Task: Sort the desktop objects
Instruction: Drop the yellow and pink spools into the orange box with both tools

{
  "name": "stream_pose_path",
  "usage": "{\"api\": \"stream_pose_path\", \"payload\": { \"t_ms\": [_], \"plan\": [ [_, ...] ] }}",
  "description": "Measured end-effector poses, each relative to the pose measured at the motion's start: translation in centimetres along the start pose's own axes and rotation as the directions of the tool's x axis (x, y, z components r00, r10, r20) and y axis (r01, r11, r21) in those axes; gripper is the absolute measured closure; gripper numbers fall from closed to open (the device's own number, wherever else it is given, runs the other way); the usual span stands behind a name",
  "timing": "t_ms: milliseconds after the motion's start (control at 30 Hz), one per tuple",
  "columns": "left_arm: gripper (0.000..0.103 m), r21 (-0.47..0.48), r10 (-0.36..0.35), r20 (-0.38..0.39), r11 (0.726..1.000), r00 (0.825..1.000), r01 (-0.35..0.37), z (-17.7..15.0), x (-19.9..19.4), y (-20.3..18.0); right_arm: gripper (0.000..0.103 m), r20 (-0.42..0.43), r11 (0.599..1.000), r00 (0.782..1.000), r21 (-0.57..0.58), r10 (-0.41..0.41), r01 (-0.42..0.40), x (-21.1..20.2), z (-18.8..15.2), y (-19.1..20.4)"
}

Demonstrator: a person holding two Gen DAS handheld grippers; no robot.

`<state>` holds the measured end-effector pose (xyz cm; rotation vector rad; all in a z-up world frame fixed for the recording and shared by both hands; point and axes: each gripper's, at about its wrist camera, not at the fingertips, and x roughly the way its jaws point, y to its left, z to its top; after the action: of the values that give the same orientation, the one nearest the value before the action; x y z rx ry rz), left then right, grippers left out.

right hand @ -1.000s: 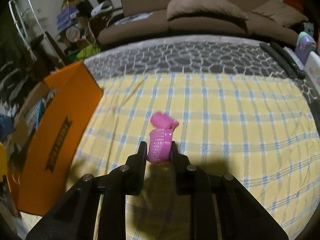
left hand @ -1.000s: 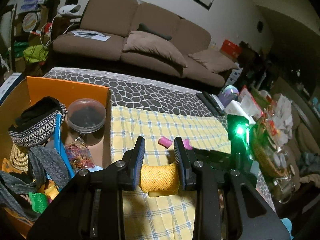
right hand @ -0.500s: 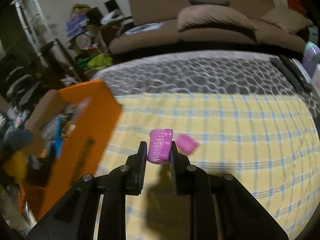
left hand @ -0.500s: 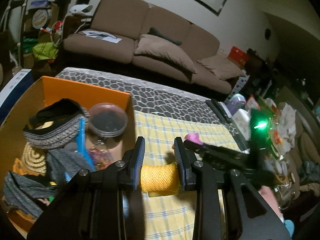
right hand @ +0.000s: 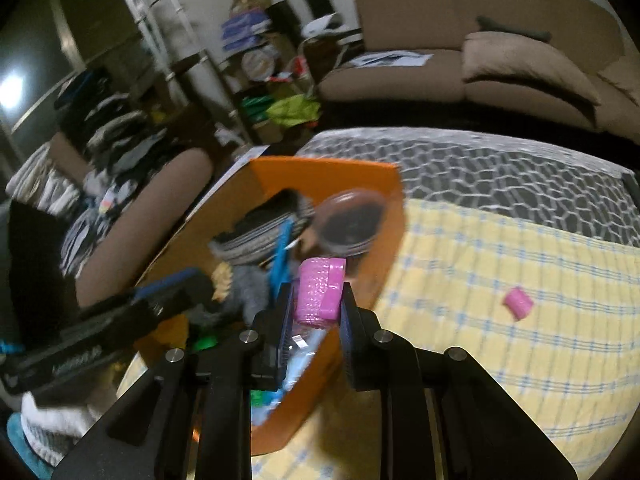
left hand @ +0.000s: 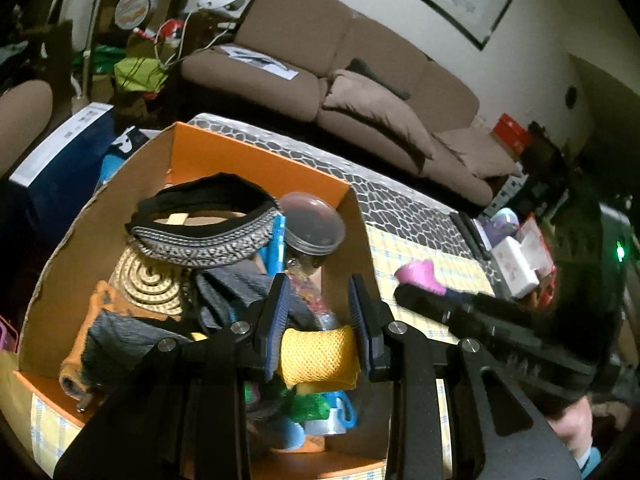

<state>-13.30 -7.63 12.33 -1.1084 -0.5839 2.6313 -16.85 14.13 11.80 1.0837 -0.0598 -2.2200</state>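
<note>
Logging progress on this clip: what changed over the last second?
Both tools swung left from the yellow cloth to over the orange box. Unchanged: left tool grips the yellow roller, right tool the pink roller; another pink piece stays on the cloth.

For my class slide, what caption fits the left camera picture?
Left gripper holds a yellow mesh roll over the orange box.

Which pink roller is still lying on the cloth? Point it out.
The smaller pink roller out on the yellow checked cloth, clear of both grippers. The other pink roller is clamped in the right gripper over the orange box.
</note>
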Motion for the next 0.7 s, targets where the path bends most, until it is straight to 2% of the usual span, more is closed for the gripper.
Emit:
{"api": "stream_pose_path", "payload": {
  "t_ms": [167, 400, 567, 667, 700],
  "plan": [
    [0.075, -0.016, 0.004, -0.007, 1.0, 1.0, -0.004, 0.2, 0.2, 0.8, 0.082, -0.047, 0.998, 0.999, -0.062, 0.008, -0.011, 1.4, -0.9, 2.4],
    [0.075, -0.026, 0.028, -0.016, 0.999, 0.999, -0.029, 0.2, 0.6, 1.4, 0.082, -0.074, 0.998, 0.997, -0.07, 0.002, -0.007, 2.3, -1.3, 2.5],
    [0.073, -0.03, 0.037, -0.013, 0.999, 0.999, -0.037, 0.2, 0.5, 1.6, 0.078, -0.075, 0.998, 0.997, -0.065, -0.003, -0.002, 2.3, -1.3, 2.6],
    [0.069, -0.021, 0.04, -0.01, 0.999, 0.999, -0.04, 0.3, 0.5, 1.3, 0.067, -0.058, 0.998, 0.998, -0.058, -0.009, 0.006, 1.8, -1.1, 2.3],
    [0.068, -0.015, 0.044, -0.009, 0.999, 0.999, -0.044, 0.3, 0.5, 1.1, 0.067, -0.053, 0.998, 0.999, -0.056, -0.012, 0.009, 1.6, -1.1, 2.3]
  ]
}}
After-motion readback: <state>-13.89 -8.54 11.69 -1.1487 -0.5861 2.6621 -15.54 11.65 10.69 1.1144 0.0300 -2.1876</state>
